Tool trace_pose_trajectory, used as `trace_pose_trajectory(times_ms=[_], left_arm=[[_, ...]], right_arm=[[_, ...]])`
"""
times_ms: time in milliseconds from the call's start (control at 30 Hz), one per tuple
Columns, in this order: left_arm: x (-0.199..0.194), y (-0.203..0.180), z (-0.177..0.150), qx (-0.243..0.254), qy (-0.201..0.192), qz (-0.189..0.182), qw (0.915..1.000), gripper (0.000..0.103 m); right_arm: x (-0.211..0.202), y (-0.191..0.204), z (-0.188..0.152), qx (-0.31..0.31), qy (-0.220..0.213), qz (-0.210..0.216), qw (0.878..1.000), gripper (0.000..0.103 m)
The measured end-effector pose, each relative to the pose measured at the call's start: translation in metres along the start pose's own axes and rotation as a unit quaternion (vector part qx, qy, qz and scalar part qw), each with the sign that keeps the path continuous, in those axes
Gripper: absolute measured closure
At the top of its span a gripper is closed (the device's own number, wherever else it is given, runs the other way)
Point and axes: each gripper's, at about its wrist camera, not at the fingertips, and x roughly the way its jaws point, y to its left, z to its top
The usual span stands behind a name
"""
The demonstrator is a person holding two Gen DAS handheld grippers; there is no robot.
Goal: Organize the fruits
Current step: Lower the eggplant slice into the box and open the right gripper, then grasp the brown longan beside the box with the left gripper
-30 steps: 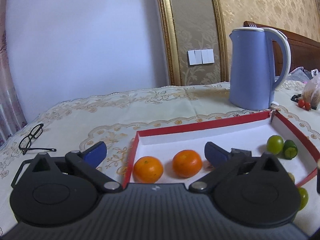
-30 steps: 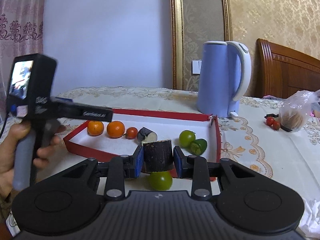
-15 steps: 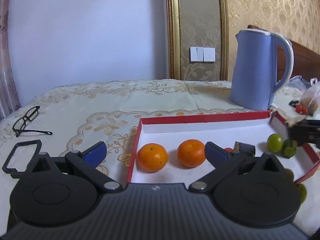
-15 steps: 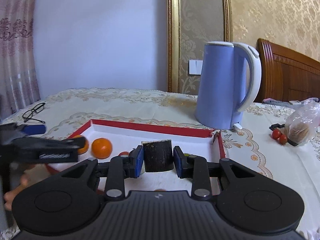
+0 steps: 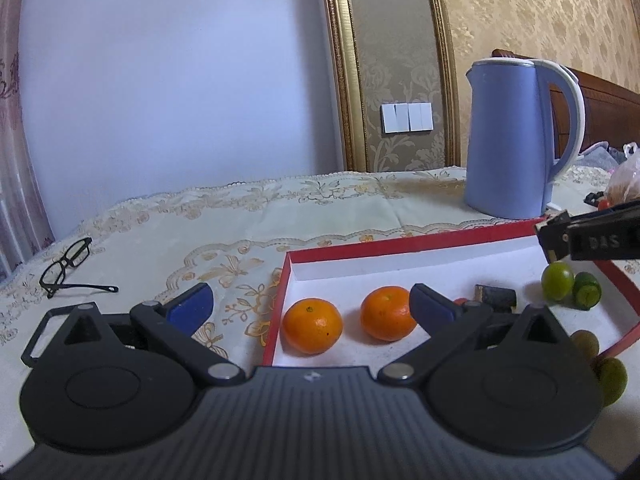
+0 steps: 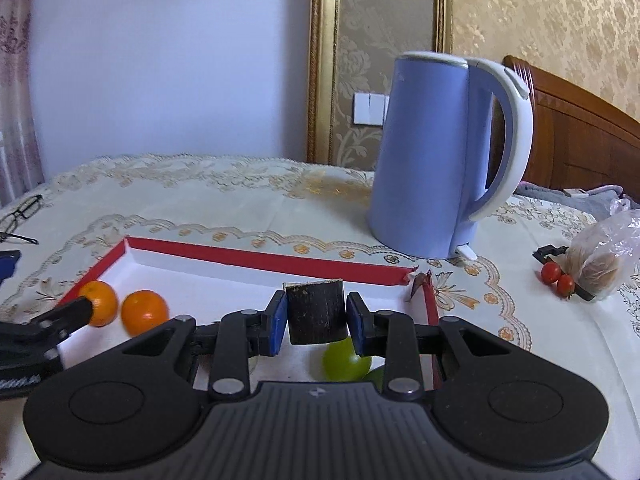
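In the left wrist view, a pair of glasses (image 5: 66, 266) is lying at the far left on the lace tablecloth (image 5: 248, 216). The left gripper (image 5: 310, 306) is spreading its blue pads wide with nothing between them, hovering at the near left corner of the red-rimmed tray (image 5: 400, 242). Two oranges (image 5: 313, 326) are sitting side by side in the tray's lower left, then a dark cut piece (image 5: 495, 295) in the middle, then a green fruit (image 5: 558, 276) and a halved one at the right. More green fruits (image 5: 610, 376) are waiting outside the tray at the lower right. A blue kettle (image 5: 508, 140) is standing in the upper right.

In the right wrist view, the right gripper (image 6: 317, 318) is squeezing a dark block (image 6: 316, 310) at centre frame, above the tray floor, with a green fruit (image 6: 346, 360) just under it.

The block is looking stiff, light and rough-skinned, dark brown with flat cut ends, probably a piece of sugarcane. Pinching across its curved sides, as now, seems sound; the skin may be a little slick. It is unlikely to bruise, so it should be tolerating a firm grip.
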Motion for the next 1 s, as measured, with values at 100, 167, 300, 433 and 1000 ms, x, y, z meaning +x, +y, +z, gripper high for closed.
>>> trace_pose_trajectory(times_ms=[100, 167, 300, 433, 1000], left_arm=[[0.0, -0.001, 0.0, 0.002, -0.001, 0.0, 1.0, 0.0], [0.0, -0.001, 0.0, 0.0, 0.0, -0.001, 1.0, 0.0], [0.001, 0.001, 0.0, -0.003, -0.001, -0.002, 1.0, 0.0], [0.0, 0.0, 0.0, -0.003, -0.005, -0.003, 1.0, 0.0], [-0.06, -0.009, -0.011, -0.013, -0.002, -0.034, 0.9993, 0.0]], right_arm=[[0.008, 0.0, 0.001, -0.001, 0.008, -0.008, 1.0, 0.072], [0.014, 0.001, 0.002, -0.001, 0.015, -0.011, 1.0, 0.072], [0.017, 0.002, -0.001, -0.001, 0.02, -0.015, 1.0, 0.071], [0.003, -0.002, -0.003, 0.02, 0.003, -0.01, 1.0, 0.04], [-0.106, -0.044, -0.08, 0.124, -0.043, -0.029, 0.991, 0.0]])
